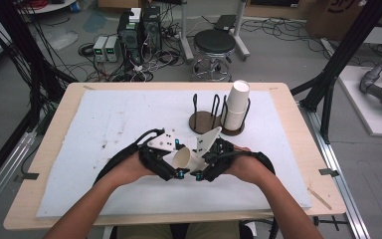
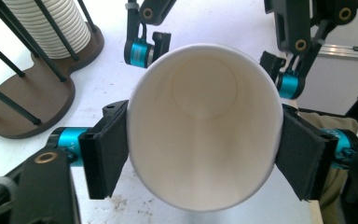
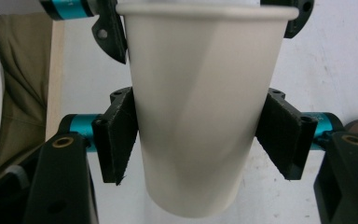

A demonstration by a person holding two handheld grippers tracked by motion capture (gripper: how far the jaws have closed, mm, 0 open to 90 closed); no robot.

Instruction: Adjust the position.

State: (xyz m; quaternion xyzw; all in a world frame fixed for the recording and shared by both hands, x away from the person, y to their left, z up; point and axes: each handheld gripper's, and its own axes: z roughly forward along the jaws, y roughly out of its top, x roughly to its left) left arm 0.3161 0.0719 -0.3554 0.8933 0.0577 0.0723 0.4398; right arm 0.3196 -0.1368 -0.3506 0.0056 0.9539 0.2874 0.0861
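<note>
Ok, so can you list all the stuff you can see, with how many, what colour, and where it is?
paper cup: one, white, held on its side between both grippers above the near middle of the table
stack of cups: one stack, white, standing in the right slot of the holder
cup holder: one, brown base with black wire posts, far right of the mat; its left slot has no cups
mat: one, white, scuffed, covering most of the table
table: one, light wood
stool: one, black seat, on the floor beyond the table
electronics boxes and cables: several, floor at far left
left gripper: one, black and teal, jaws pressing the cup's rim end
right gripper: one, black and teal, jaws around the cup's body
</note>
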